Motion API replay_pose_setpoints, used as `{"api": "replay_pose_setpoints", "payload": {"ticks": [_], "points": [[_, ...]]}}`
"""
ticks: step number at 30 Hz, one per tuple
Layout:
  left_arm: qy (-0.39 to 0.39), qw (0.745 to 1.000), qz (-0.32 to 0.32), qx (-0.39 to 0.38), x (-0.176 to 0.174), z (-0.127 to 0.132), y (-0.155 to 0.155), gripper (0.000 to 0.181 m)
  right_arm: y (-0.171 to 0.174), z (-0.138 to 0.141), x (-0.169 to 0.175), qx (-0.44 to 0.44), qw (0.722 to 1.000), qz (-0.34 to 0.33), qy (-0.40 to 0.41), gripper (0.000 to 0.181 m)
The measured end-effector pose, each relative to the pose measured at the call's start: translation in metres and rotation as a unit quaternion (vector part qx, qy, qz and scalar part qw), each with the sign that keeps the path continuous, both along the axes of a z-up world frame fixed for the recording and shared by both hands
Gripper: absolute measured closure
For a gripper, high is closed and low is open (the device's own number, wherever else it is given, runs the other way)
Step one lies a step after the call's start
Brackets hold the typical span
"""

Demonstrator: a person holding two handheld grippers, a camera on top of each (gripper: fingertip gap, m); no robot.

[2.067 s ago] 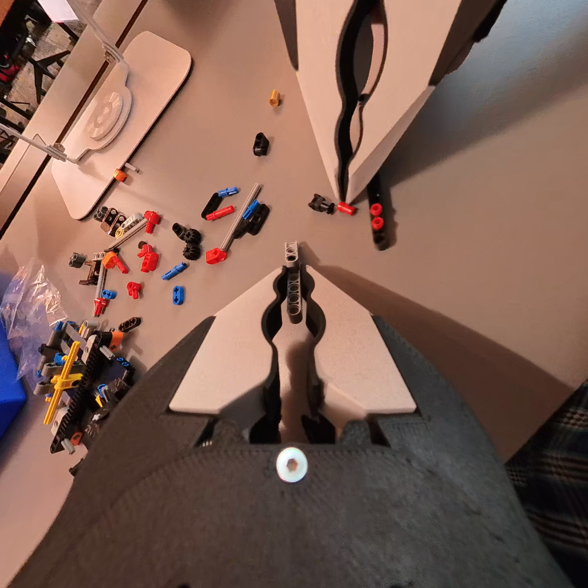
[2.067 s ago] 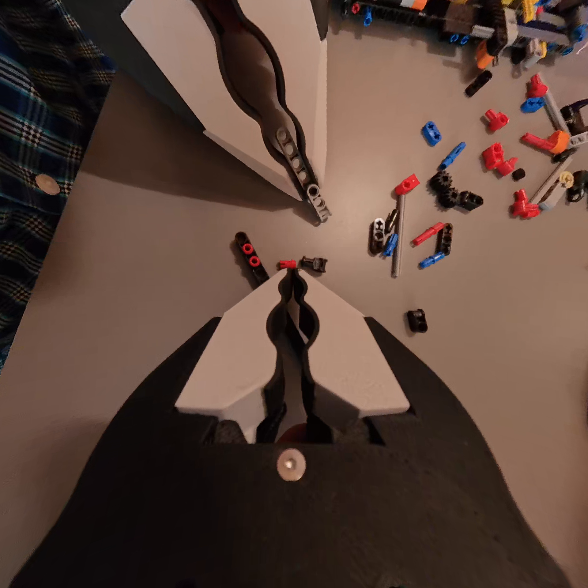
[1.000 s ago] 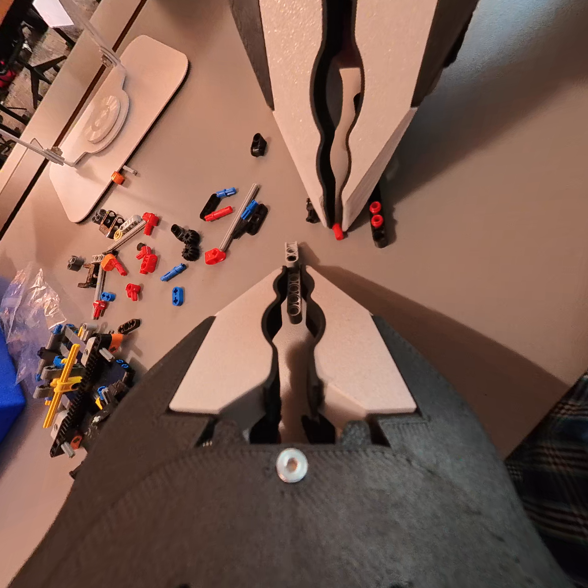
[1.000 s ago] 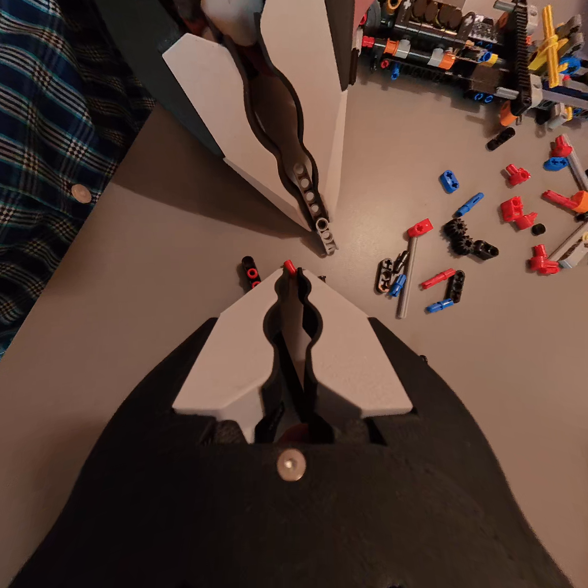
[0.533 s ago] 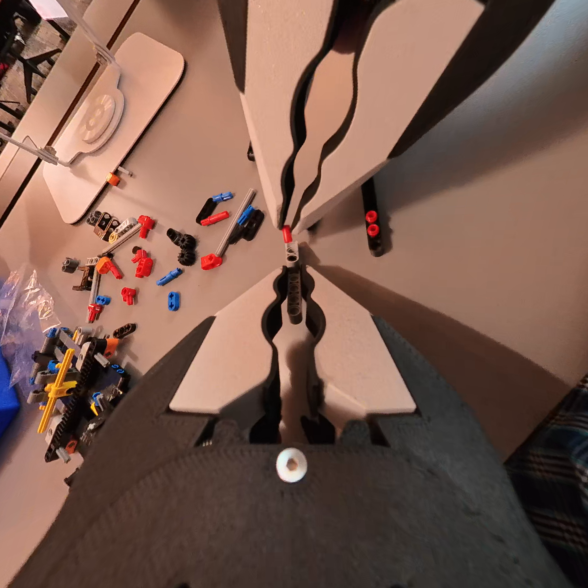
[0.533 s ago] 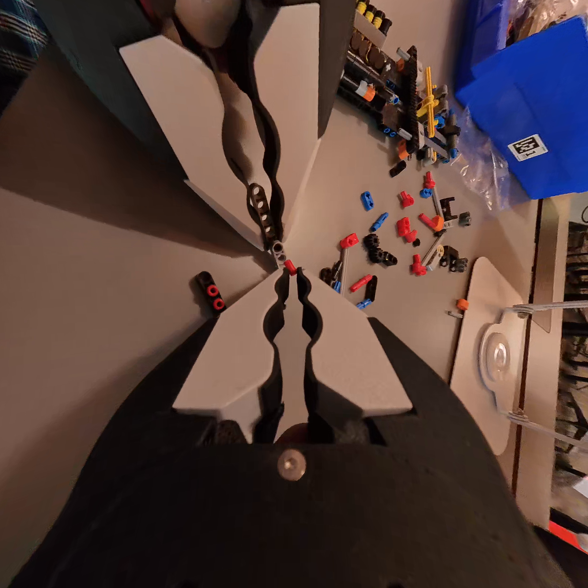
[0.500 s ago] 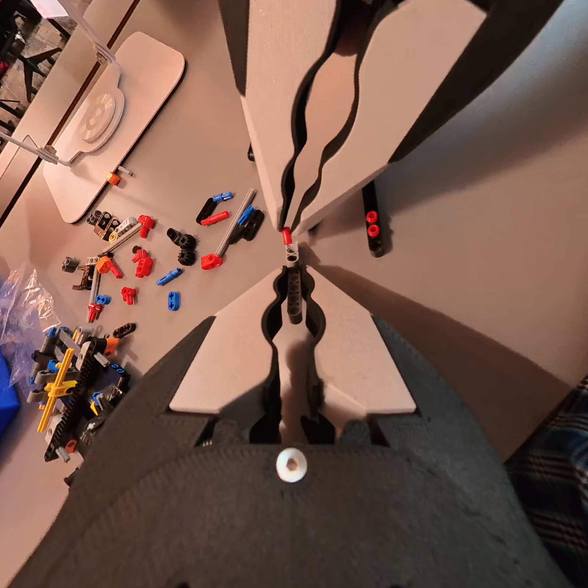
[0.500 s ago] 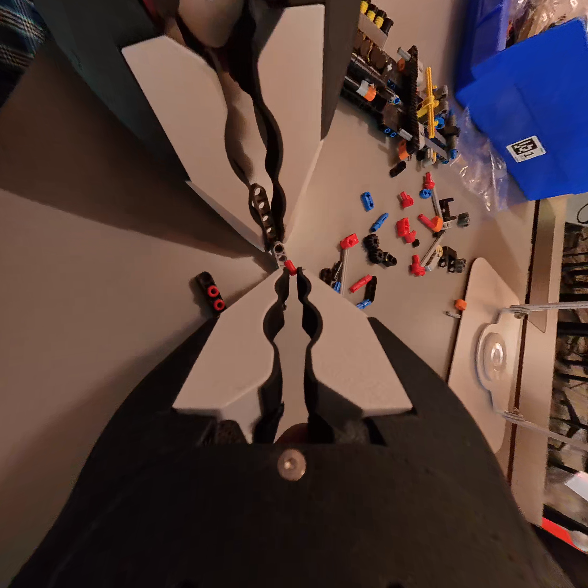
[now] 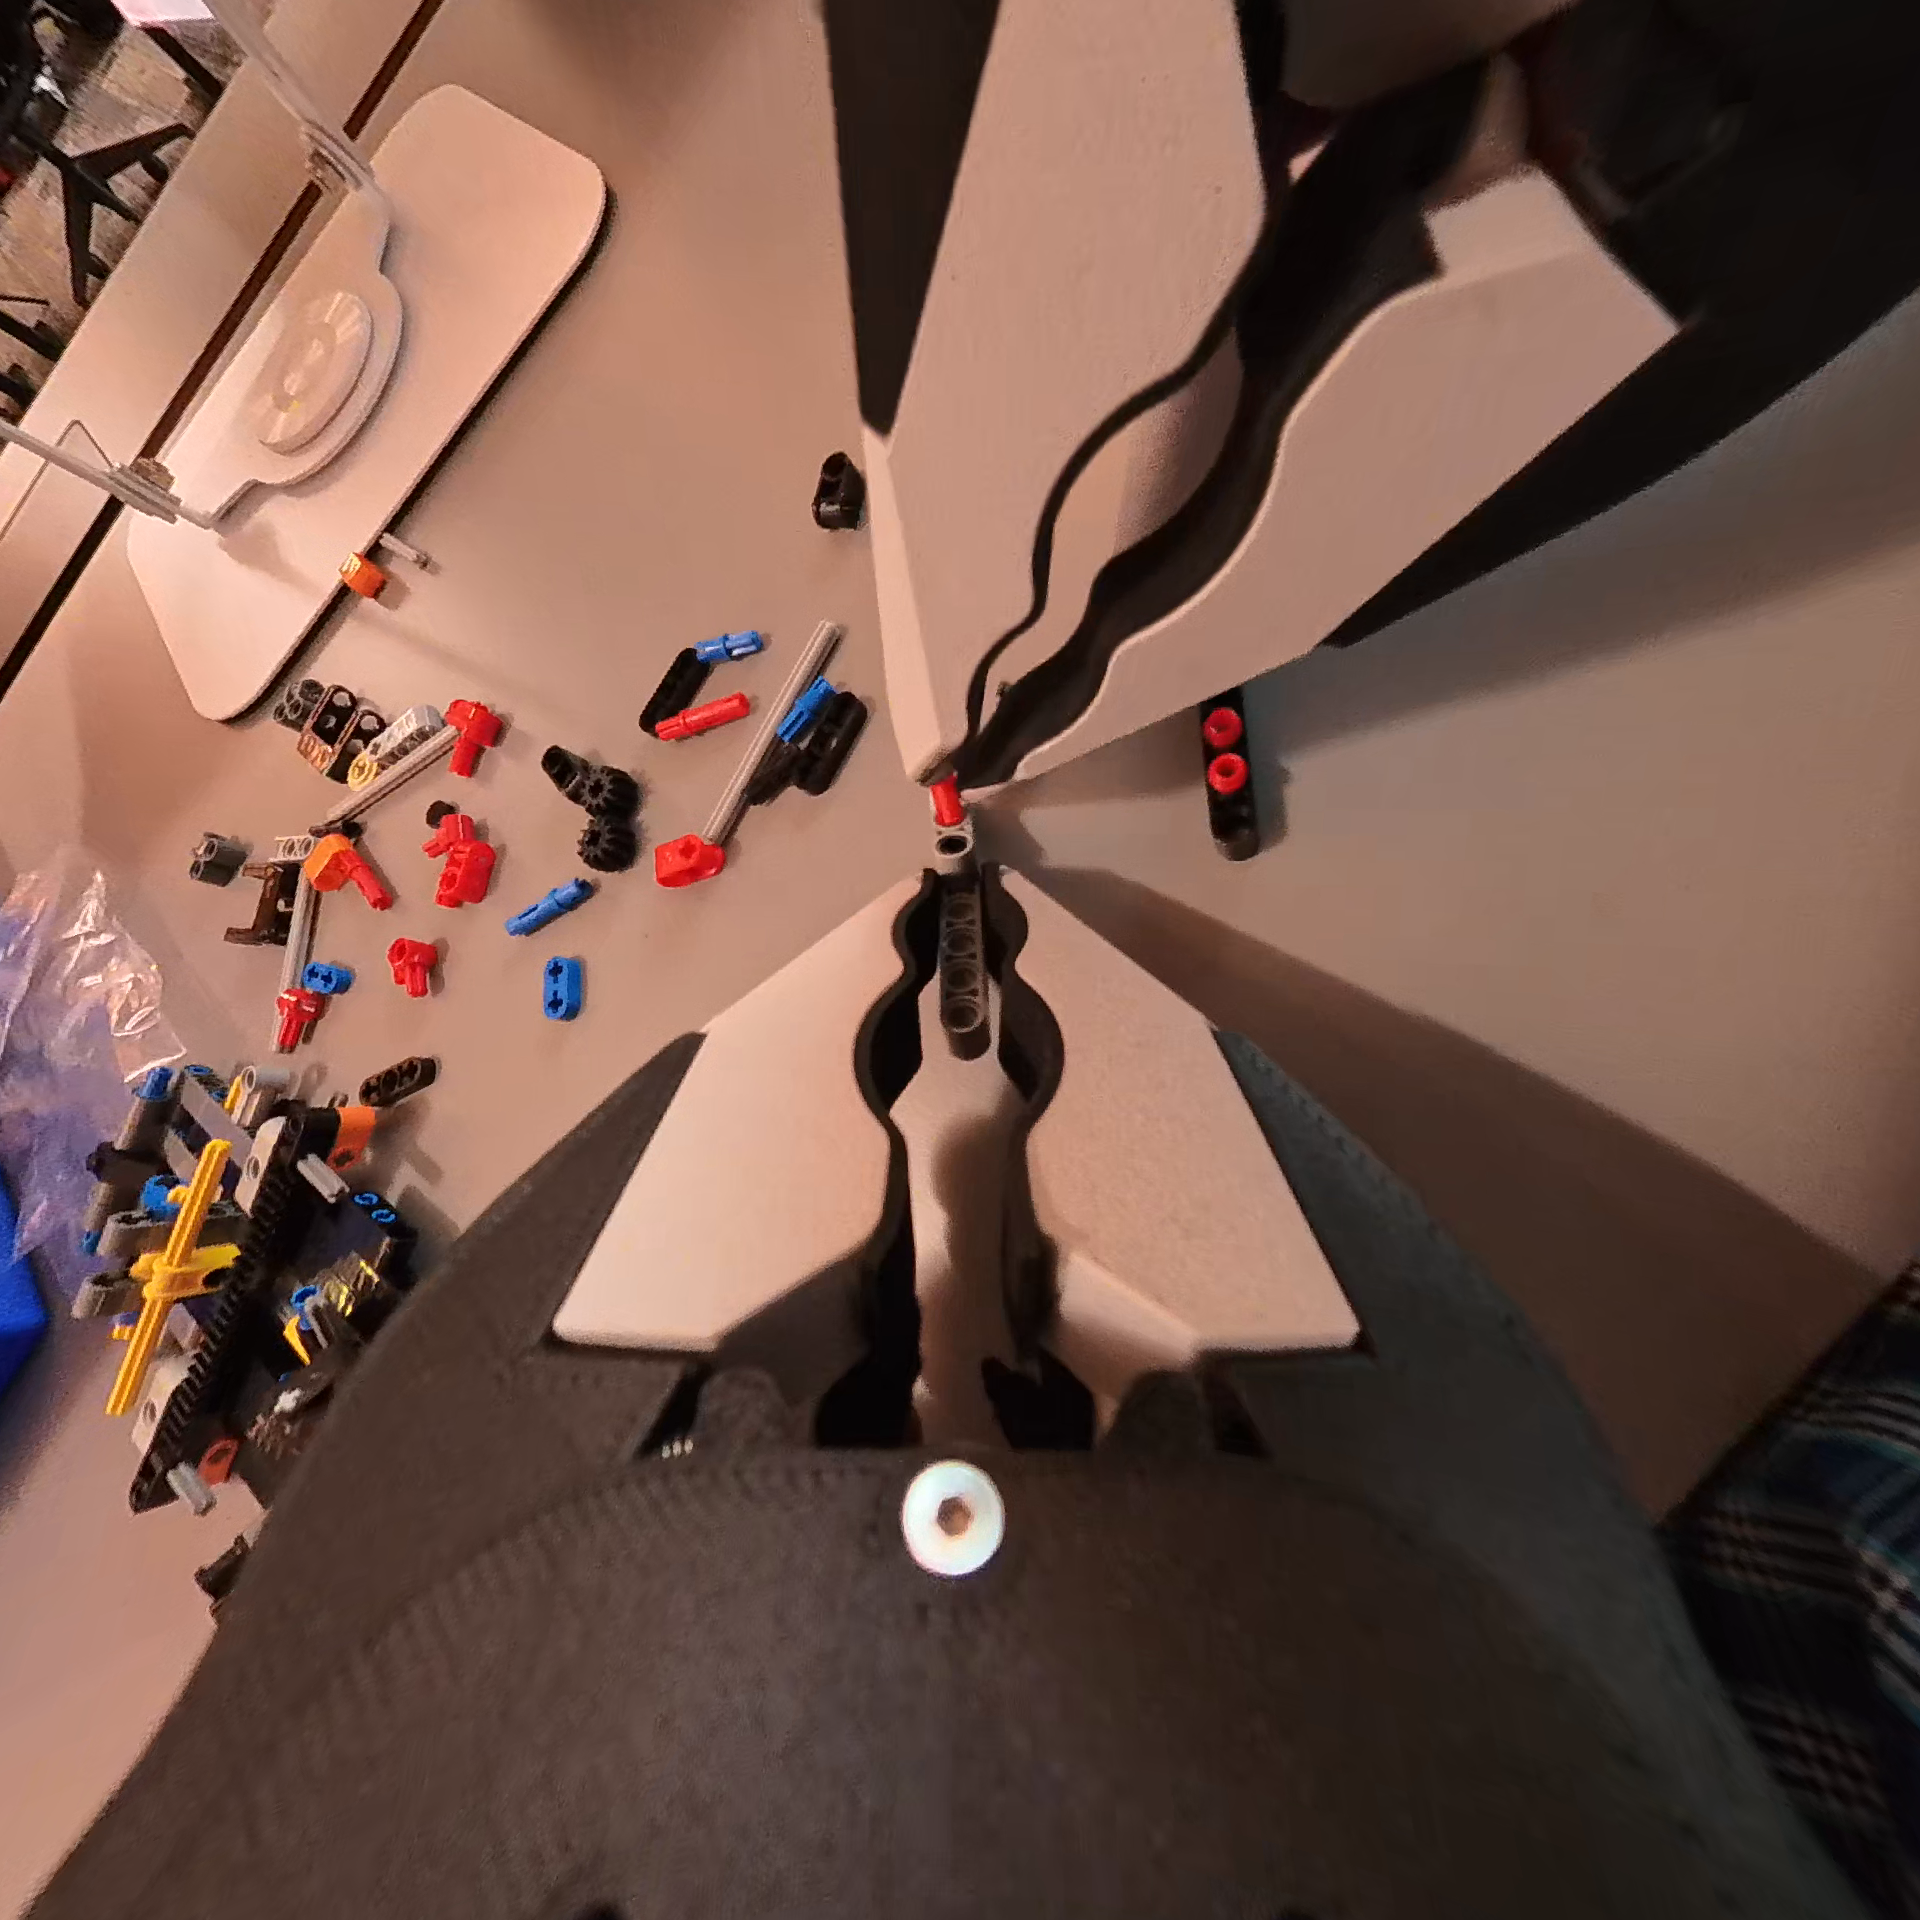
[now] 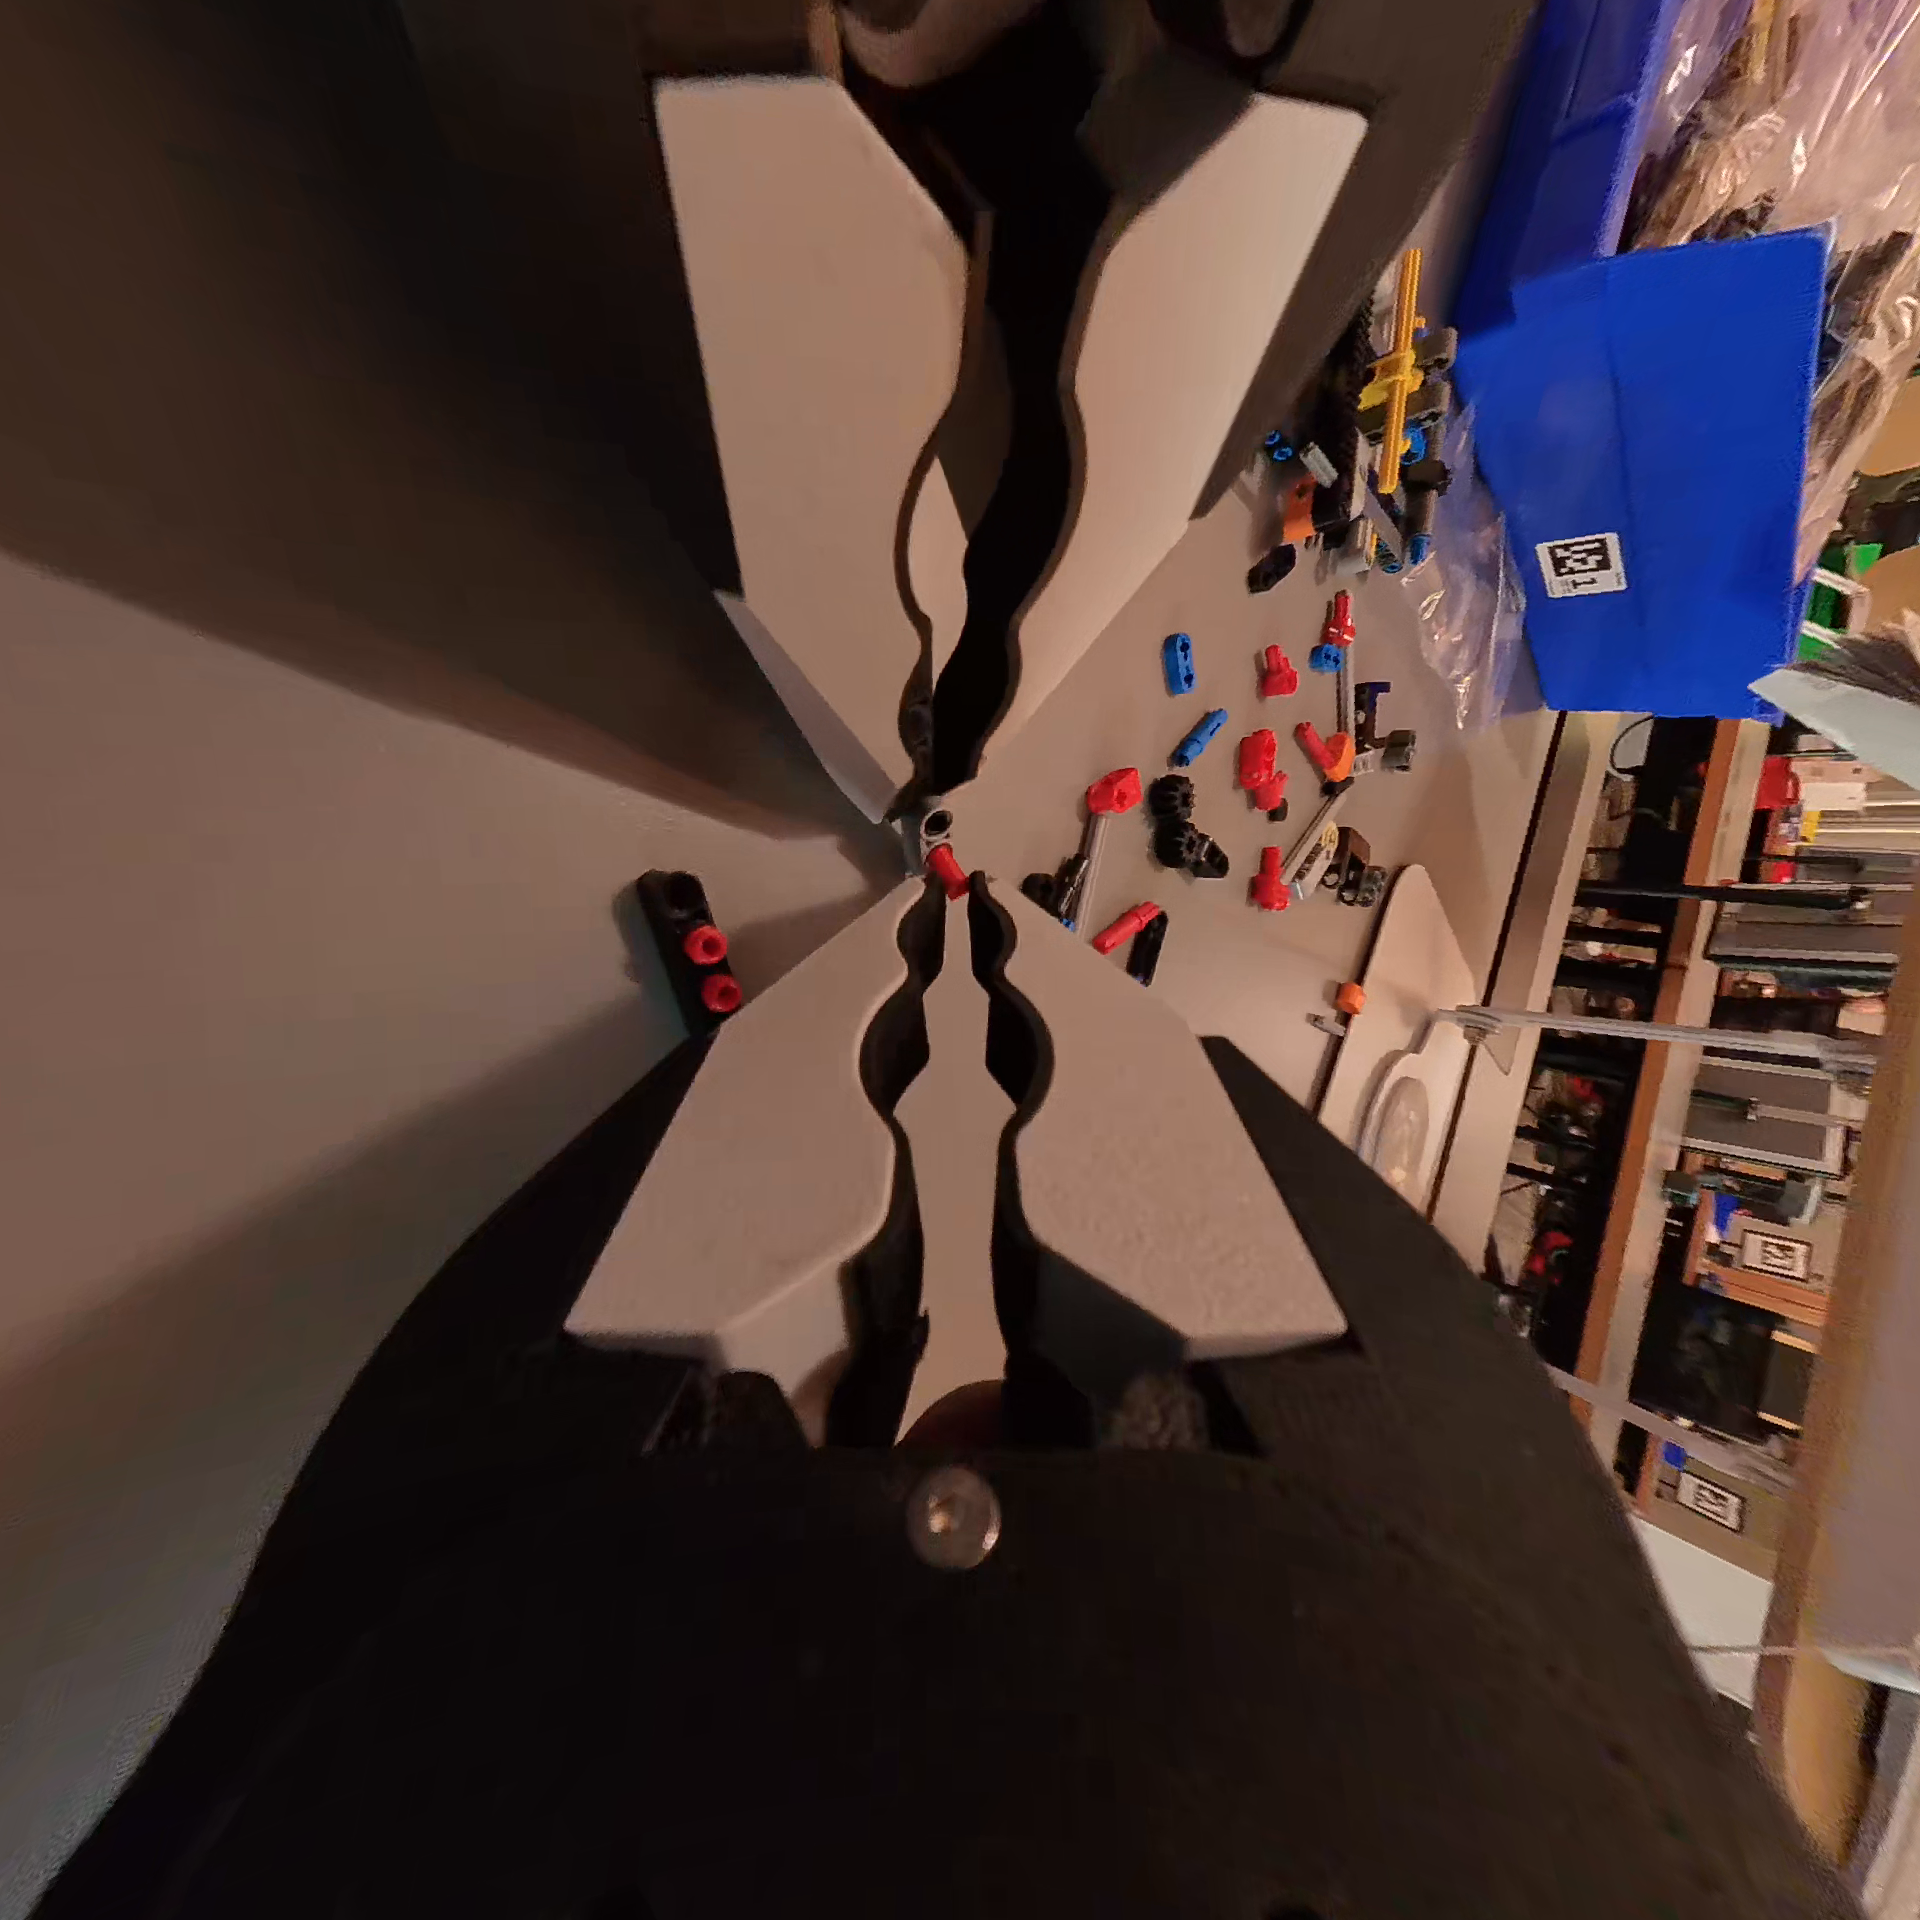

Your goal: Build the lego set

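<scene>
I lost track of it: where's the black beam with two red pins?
In the left wrist view, the black beam lies on the table, right of the right gripper.

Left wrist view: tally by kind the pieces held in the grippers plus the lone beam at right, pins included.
Red pins: 3 (one in the right gripper, two in the black beam)
Grey beam: 1, in the left gripper
Black beam: 1
Total: 5

The right gripper's point(image 10: 956, 888) jaws hide most of the red pin point(image 10: 943, 864). The blue bin point(image 9: 16, 1320) is cut by the left edge.
</scene>
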State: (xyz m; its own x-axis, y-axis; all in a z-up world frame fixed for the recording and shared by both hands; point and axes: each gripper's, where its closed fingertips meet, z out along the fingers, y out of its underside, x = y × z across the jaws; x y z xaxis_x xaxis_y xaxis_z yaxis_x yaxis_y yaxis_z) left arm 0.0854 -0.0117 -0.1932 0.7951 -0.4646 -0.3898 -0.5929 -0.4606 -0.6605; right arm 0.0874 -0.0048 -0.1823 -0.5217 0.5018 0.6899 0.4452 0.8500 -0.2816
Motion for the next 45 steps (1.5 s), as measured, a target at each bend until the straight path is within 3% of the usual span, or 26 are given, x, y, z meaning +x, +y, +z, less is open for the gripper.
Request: {"api": "replay_pose_setpoints", "payload": {"ticks": [17,22,33,45], "points": [[0.004,1.000,0.002,-0.003,-0.0005,0.0001,-0.0002,0.176,-0.0046,0.0054,-0.0011,0.069,0.997,0.013,0.034,0.179],[0.009,1.000,-0.001,0.003,0.0023,0.0004,0.0005,0.176,-0.0069,0.0043,-0.0007,0.036,0.998,0.013,0.045,0.181],[0.002,1.000,-0.004,0.004,0.0034,0.0007,0.0007,0.176,-0.0024,0.0074,0.0029,-0.124,0.991,-0.011,0.058,0.181],[-0.002,1.000,-0.006,0.003,0.0040,0.0013,0.0007,0.176,-0.0011,0.0074,0.0015,-0.158,0.984,-0.014,0.074,0.181]]}}
